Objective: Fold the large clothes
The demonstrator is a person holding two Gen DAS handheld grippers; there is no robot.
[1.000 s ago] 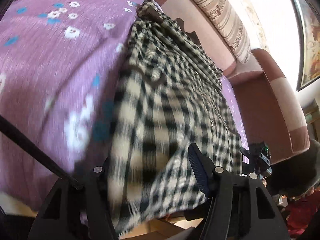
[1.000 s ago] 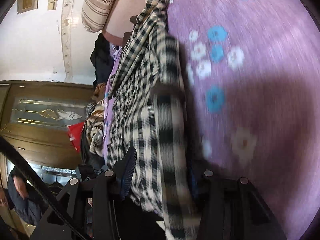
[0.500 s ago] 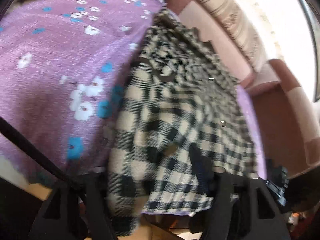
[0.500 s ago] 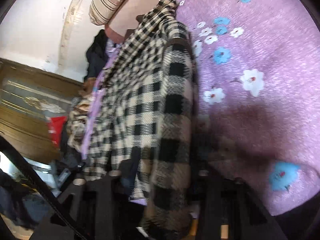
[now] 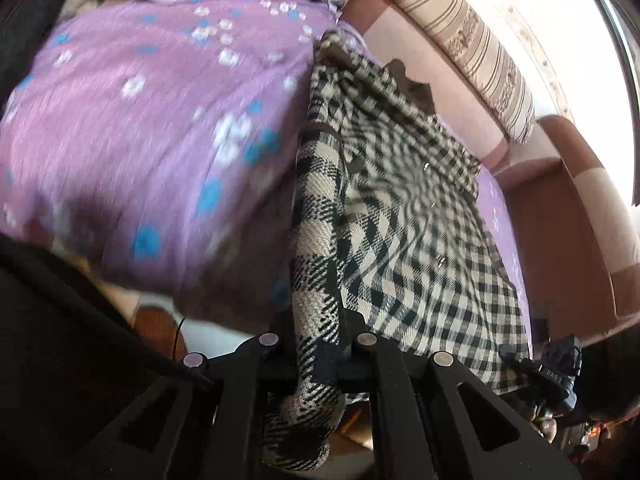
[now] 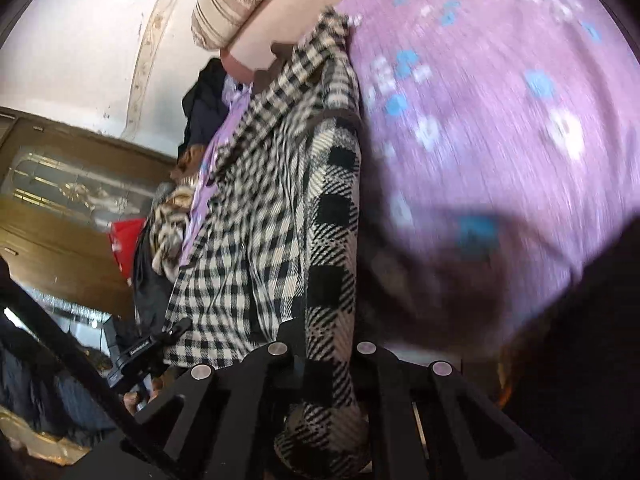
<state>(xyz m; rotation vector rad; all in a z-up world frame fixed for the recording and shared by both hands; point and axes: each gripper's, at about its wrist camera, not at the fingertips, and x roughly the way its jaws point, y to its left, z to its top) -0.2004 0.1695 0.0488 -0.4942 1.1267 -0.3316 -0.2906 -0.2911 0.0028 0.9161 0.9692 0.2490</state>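
Checked garment (image 5: 408, 216) laid out on the purple floral cover (image 5: 140, 128) of the sofa, long axis running straight away from both claws toward the backrest and the striped cushion (image 5: 476, 52). Near hem hanging off the front edge, right at the claws, so both equally close, one on each corner approx. Left gripper (image 5: 318, 340) clamped tight on the thick folded edge w/ the big checks, cloth bunched between the jaws and spilling down below. Right gripper (image 6: 326, 346) same deal, pinched shut on its own bit of that big-check band (image 6: 332, 208). Jaws on both just been closing, fabric between them. Prob next: lift the near hem and carry it fwd over the rest, toward the far end. Lots of motion blur, so exact hem corner hard to tell.
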